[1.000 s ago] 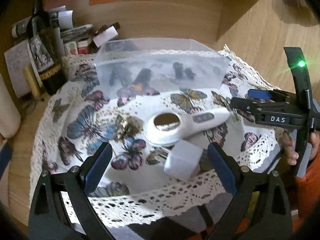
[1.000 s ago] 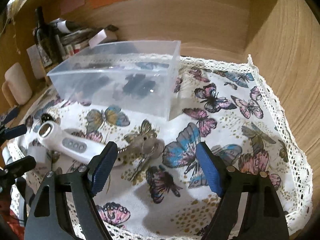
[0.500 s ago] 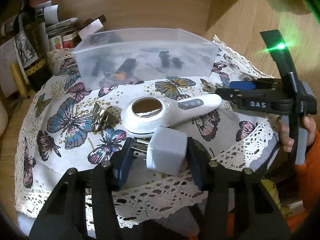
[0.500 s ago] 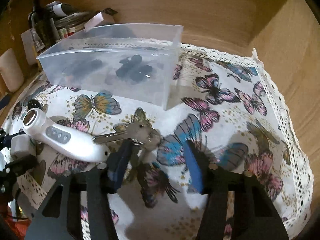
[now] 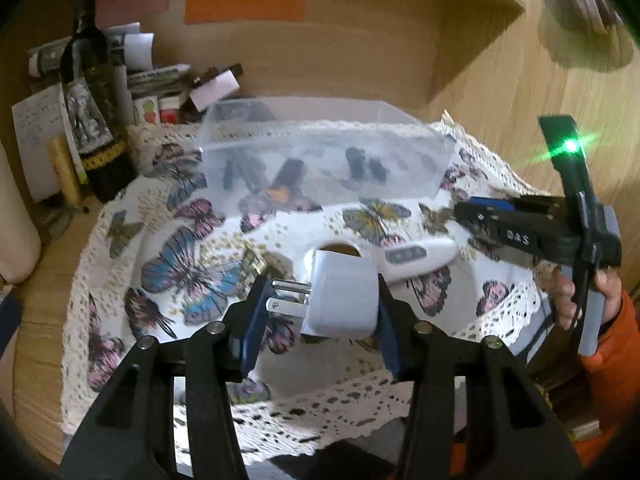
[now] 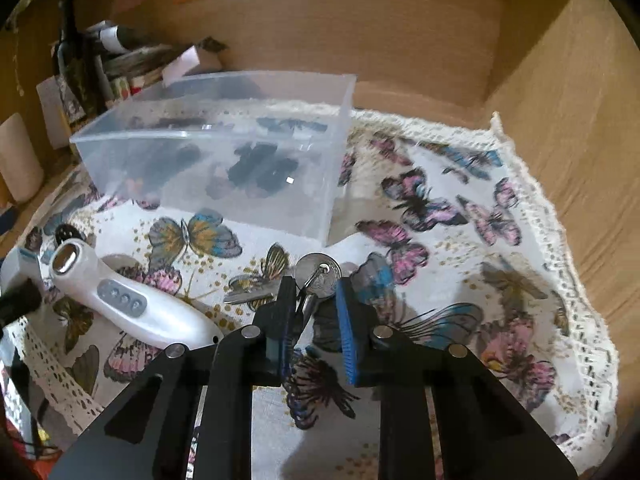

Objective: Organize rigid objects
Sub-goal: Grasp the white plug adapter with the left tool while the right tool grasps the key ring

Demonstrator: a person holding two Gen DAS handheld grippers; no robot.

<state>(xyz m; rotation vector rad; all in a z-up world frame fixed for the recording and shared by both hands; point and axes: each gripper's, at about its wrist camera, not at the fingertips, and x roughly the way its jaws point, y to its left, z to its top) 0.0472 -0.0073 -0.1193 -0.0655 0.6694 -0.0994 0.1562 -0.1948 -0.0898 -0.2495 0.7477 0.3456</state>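
Note:
My left gripper [image 5: 320, 312] is shut on a white plug adapter [image 5: 340, 300] and holds it above the butterfly cloth, prongs to the left. My right gripper [image 6: 314, 304] is closed around a bunch of keys [image 6: 316, 276] and lifts it slightly; it also shows at the right of the left wrist view [image 5: 476, 216]. A white handheld device [image 6: 128, 300] with three buttons lies on the cloth, also in the left wrist view [image 5: 408, 256]. A clear plastic bin [image 6: 224, 156] with dark items inside stands at the back [image 5: 320, 160].
A dark wine bottle [image 5: 94, 108], papers and small boxes crowd the back left. A small brass object [image 5: 256, 260] lies on the cloth near the adapter. Wooden walls close in the back and right. The lace cloth edge [image 5: 320, 408] hangs at the front.
My left gripper closed on the white adapter and lifted it off the cloth. My right gripper moved onto the keys and closed around them.

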